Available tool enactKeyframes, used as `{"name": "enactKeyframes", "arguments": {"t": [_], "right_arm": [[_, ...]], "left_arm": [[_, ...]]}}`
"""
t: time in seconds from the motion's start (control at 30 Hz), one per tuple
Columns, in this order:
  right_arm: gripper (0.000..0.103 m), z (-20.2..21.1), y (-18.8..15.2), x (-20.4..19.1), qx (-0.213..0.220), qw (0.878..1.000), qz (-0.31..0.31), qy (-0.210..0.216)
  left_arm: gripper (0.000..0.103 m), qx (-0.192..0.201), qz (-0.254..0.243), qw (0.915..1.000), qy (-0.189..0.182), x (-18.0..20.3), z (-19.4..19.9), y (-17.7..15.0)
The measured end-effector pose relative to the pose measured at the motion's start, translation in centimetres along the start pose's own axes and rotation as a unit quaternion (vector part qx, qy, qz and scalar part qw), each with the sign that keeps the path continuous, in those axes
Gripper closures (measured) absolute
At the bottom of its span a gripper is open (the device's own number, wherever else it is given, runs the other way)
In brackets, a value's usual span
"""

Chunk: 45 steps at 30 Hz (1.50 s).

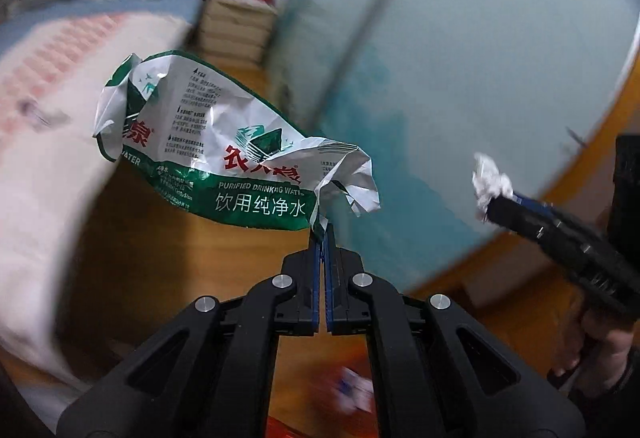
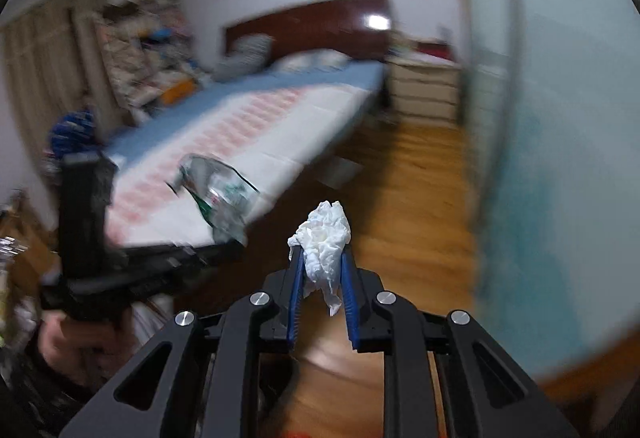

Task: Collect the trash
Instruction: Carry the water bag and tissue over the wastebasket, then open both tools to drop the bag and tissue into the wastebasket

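My left gripper (image 1: 324, 232) is shut on one corner of a crumpled green and white water-bottle label (image 1: 224, 146), which hangs out to the left in mid-air. The right wrist view catches the same label (image 2: 220, 198), blurred, ahead of the left gripper (image 2: 236, 248). My right gripper (image 2: 322, 252) is shut on a crumpled white tissue (image 2: 322, 238) that sticks out past the blue pads. In the left wrist view the right gripper (image 1: 490, 208) reaches in from the right with that tissue (image 1: 490, 178) at its tip. A hand holds each tool.
A bed (image 2: 248, 126) with a blue and pink-patterned cover fills the left and middle. A pale teal wardrobe door (image 2: 560, 158) stands at the right. Wooden floor (image 2: 408, 190) runs between them to a white drawer unit (image 2: 424, 90). Blurred small litter (image 1: 356, 390) lies on the floor below.
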State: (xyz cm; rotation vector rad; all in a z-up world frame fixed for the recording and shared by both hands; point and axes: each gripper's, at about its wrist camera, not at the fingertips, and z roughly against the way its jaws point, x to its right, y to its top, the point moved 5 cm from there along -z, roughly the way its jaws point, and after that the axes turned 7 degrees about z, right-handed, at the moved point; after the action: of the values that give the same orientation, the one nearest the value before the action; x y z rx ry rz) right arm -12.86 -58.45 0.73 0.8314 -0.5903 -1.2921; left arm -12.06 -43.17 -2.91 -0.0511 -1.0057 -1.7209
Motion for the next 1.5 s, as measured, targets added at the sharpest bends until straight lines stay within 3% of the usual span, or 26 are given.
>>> {"name": "enactKeyframes", "arguments": {"t": [0.07,0.13,0.2,0.27,0.37,0.43,0.5,0.6,0.7,0.73,0.8,1.0,1.17,1.23,1.3,1.33,1.5], "right_arm": [[0.083,2.1,-4.0,3.6,-0.023,0.998,-0.037,-0.039],[0.083,4.4,-8.8,6.8,-0.043,0.994,-0.074,-0.069],[0.083,5.3,-13.6,8.7,-0.077,0.988,-0.099,-0.086],[0.083,5.5,-17.9,10.2,-0.103,0.982,-0.133,-0.087],[0.083,4.0,-26.6,12.1,-0.165,0.963,-0.195,-0.083],[0.083,2.6,-31.3,12.6,-0.199,0.950,-0.225,-0.079],[0.083,1.0,-35.8,13.1,-0.231,0.934,-0.262,-0.069],[0.083,-0.2,-41.9,14.2,-0.255,0.908,-0.326,-0.071],[0.083,-0.7,-44.6,14.3,-0.268,0.901,-0.331,-0.078],[0.083,-0.8,-45.2,14.4,-0.275,0.901,-0.325,-0.081],[0.083,-1.0,-45.5,14.1,-0.278,0.899,-0.329,-0.081],[0.080,-2.0,-45.8,13.6,-0.272,0.898,-0.339,-0.076],[0.065,-2.3,-45.4,12.9,-0.267,0.900,-0.336,-0.078],[0.041,-2.6,-45.8,13.1,-0.273,0.899,-0.334,-0.081],[0.042,-2.6,-46.2,13.2,-0.280,0.896,-0.333,-0.091],[0.041,-2.7,-46.5,13.3,-0.285,0.894,-0.334,-0.093],[0.033,-1.9,-46.5,13.7,-0.290,0.889,-0.337,-0.108]], "left_arm": [[0.102,-0.040,-0.011,0.9991,-0.008,3.0,-2.6,-2.2],[0.102,-0.102,-0.056,0.9932,-0.011,7.0,-5.9,-5.7],[0.102,-0.168,-0.092,0.9814,-0.015,9.9,-8.9,-9.2],[0.102,-0.200,-0.109,0.9737,-0.007,11.0,-10.7,-11.2],[0.102,-0.272,-0.129,0.9536,0.002,12.1,-14.4,-15.9],[0.102,-0.319,-0.172,0.9315,0.028,12.4,-16.9,-20.0],[0.102,-0.336,-0.211,0.9169,0.042,12.6,-18.1,-22.6],[0.102,-0.390,-0.279,0.8763,0.047,13.3,-20.3,-26.4],[0.101,-0.422,-0.331,0.8416,0.064,12.5,-22.0,-29.4],[0.101,-0.433,-0.332,0.8352,0.068,12.1,-22.6,-30.1],[0.101,-0.450,-0.321,0.8307,0.069,11.9,-23.4,-30.1],[0.101,-0.456,-0.317,0.8289,0.072,12.3,-24.4,-29.4],[0.099,-0.435,-0.346,0.8269,0.084,11.9,-23.5,-29.6],[0.088,-0.433,-0.345,0.8282,0.087,11.9,-23.0,-30.5],[0.049,-0.422,-0.341,0.8352,0.090,11.8,-22.9,-30.0],[0.042,-0.410,-0.343,0.8400,0.092,11.8,-22.8,-29.6],[0.031,-0.375,-0.337,0.8568,0.107,11.8,-22.4,-27.5]]}}
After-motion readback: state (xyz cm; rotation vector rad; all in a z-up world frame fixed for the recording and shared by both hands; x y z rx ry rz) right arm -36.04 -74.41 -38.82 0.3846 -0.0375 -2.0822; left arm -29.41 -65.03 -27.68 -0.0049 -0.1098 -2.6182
